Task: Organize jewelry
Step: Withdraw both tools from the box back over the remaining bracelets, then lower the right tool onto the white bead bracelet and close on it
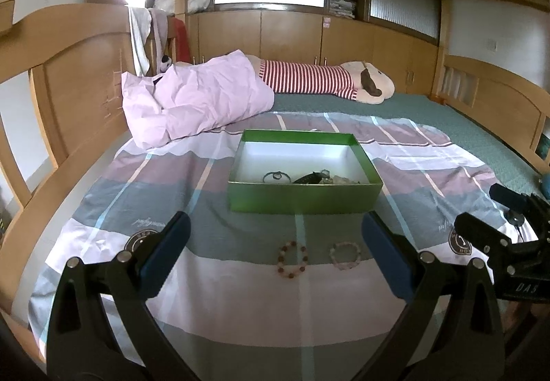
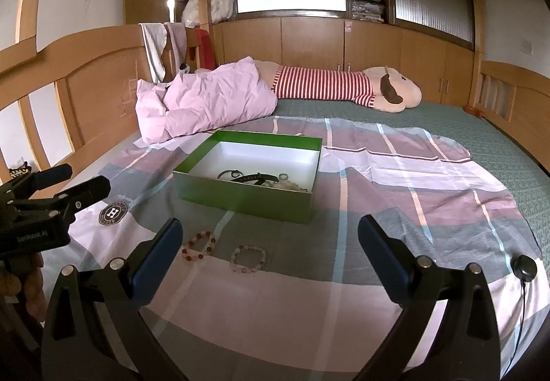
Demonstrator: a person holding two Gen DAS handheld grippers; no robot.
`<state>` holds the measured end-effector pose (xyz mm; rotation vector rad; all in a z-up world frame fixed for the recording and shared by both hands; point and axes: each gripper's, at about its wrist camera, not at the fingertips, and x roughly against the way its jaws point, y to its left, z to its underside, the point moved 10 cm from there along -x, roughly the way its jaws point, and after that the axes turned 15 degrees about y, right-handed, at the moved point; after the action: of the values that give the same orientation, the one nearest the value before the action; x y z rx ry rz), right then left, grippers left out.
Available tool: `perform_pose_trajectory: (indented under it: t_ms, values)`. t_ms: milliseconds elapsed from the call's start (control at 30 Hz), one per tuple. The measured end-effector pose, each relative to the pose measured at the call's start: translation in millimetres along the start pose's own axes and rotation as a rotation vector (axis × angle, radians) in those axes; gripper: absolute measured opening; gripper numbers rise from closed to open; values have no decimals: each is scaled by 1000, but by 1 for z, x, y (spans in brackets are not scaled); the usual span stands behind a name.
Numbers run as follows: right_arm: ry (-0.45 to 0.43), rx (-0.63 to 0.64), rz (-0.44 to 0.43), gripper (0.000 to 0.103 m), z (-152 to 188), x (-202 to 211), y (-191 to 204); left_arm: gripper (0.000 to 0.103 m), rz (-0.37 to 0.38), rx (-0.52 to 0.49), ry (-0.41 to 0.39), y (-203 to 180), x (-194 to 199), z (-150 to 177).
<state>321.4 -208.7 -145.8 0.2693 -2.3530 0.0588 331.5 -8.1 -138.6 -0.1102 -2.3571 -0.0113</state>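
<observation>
A green box point(image 1: 302, 199) point(image 2: 240, 199) with a white inside stands on the checked bed sheet and holds several jewelry pieces, among them a dark ring-shaped bangle point(image 1: 275, 176) and a black strap point(image 2: 256, 177). Two bead bracelets lie on the sheet in front of the box: a red-and-white one point(image 1: 292, 259) point(image 2: 199, 246) on the left and a pale pink one point(image 1: 345, 255) point(image 2: 248, 259) on the right. My left gripper point(image 1: 275, 233) is open and empty, above the sheet just short of the bracelets. My right gripper point(image 2: 270, 236) is open and empty, with both bracelets between its fingers.
A crumpled pink pillow point(image 1: 196, 99) and a striped plush toy point(image 1: 319, 78) lie behind the box. The wooden headboard point(image 1: 68, 71) runs along the left. A black round puck on a cable point(image 2: 524, 266) lies on the sheet at right. The other gripper shows at each view's edge point(image 1: 498, 236) point(image 2: 51, 195).
</observation>
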Motion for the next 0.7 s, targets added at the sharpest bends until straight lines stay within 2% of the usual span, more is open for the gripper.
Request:
perform_pose_trajectory:
  t_ms: [267,467,600,700]
  values:
    - [58,19,10,99,10,-22,6,99,-16,-5,-12,6,3,-4]
    - [220,36,-18,99,39,-81,24,99,-35,53,-31,30,8,-12]
    - [308,107,6,96,55,-124,39,99,-29,93,-27,42,8,-14]
    - [364,90,15,96,60,-151,38,99,-26,98,-25,45,8,-14]
